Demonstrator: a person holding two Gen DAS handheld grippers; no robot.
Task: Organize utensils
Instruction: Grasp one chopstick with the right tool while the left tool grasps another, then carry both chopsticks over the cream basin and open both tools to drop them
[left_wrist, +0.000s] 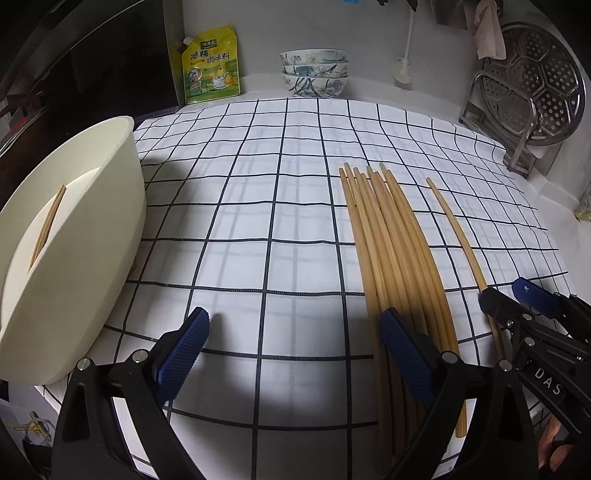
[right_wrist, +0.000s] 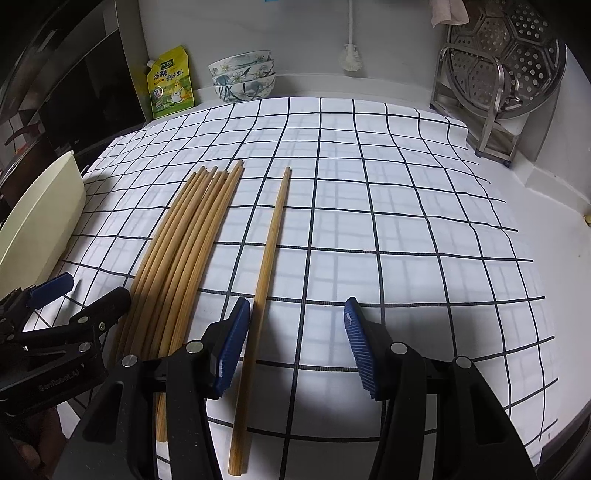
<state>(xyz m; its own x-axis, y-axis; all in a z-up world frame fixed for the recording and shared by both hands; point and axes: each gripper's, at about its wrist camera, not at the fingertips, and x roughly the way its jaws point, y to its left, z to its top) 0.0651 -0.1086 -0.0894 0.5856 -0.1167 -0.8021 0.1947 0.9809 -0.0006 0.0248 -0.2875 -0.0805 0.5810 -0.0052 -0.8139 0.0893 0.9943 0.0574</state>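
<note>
A bundle of several wooden chopsticks (left_wrist: 391, 236) lies on the checked cloth (left_wrist: 258, 192); it also shows in the right wrist view (right_wrist: 184, 236). One single chopstick (right_wrist: 267, 258) lies apart, just right of the bundle, and also shows in the left wrist view (left_wrist: 458, 236). A cream utensil holder (left_wrist: 74, 236) lies on its side at the left, with a chopstick (left_wrist: 48, 229) inside. My left gripper (left_wrist: 295, 339) is open and empty, left of the bundle. My right gripper (right_wrist: 295, 332) is open, low over the cloth, with the single chopstick between its jaws beside the left pad (right_wrist: 232, 343).
Stacked floral bowls (left_wrist: 314, 72) and a yellow seasoning pouch (left_wrist: 210, 66) stand at the back wall. A steel rack with a perforated steamer plate (left_wrist: 532, 92) stands at the back right. A brush (right_wrist: 351, 59) hangs on the wall. The cloth's front edge is close.
</note>
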